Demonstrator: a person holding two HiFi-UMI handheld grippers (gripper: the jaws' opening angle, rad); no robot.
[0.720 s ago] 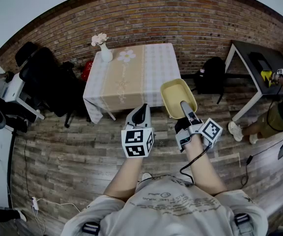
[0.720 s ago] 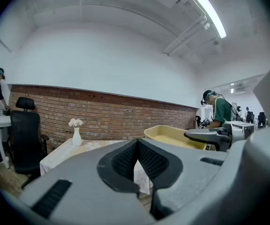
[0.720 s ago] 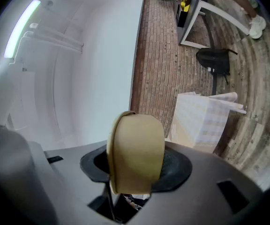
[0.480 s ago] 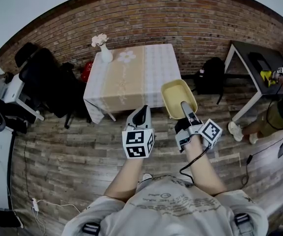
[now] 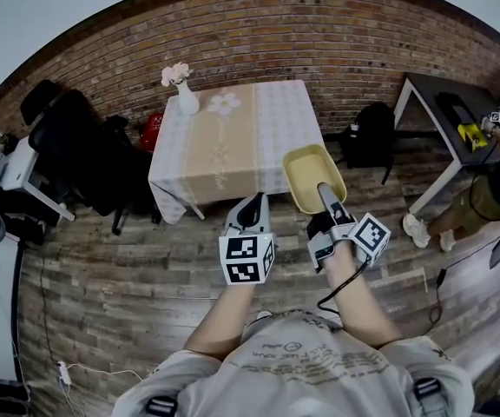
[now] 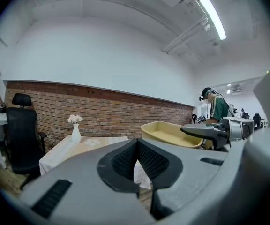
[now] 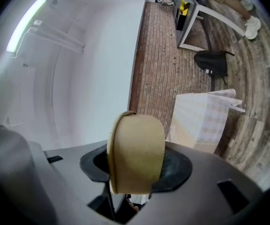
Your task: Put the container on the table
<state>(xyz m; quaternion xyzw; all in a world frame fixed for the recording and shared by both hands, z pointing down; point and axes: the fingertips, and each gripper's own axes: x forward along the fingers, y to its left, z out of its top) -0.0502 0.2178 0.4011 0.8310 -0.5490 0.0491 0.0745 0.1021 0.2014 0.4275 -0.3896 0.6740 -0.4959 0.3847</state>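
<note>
A shallow pale-yellow container (image 5: 313, 174) hangs in the air over the wooden floor, short of the table's near right corner. My right gripper (image 5: 326, 191) is shut on its near rim; in the right gripper view the container (image 7: 136, 151) fills the space between the jaws. The left gripper view shows the container (image 6: 171, 132) off to the right. The table (image 5: 233, 137) has a beige and white checked cloth, with a white vase of flowers (image 5: 185, 92) at its far left. My left gripper (image 5: 250, 210) is shut and holds nothing, level beside the right one.
Black office chairs (image 5: 81, 150) stand left of the table. A black backpack (image 5: 370, 135) leans against the brick wall on the right. A dark side table (image 5: 454, 115) and a person (image 5: 493, 194) are at the far right. Cables lie on the floor.
Both grippers and the container have shifted slightly nearer the table; the grip on the container is unchanged.
</note>
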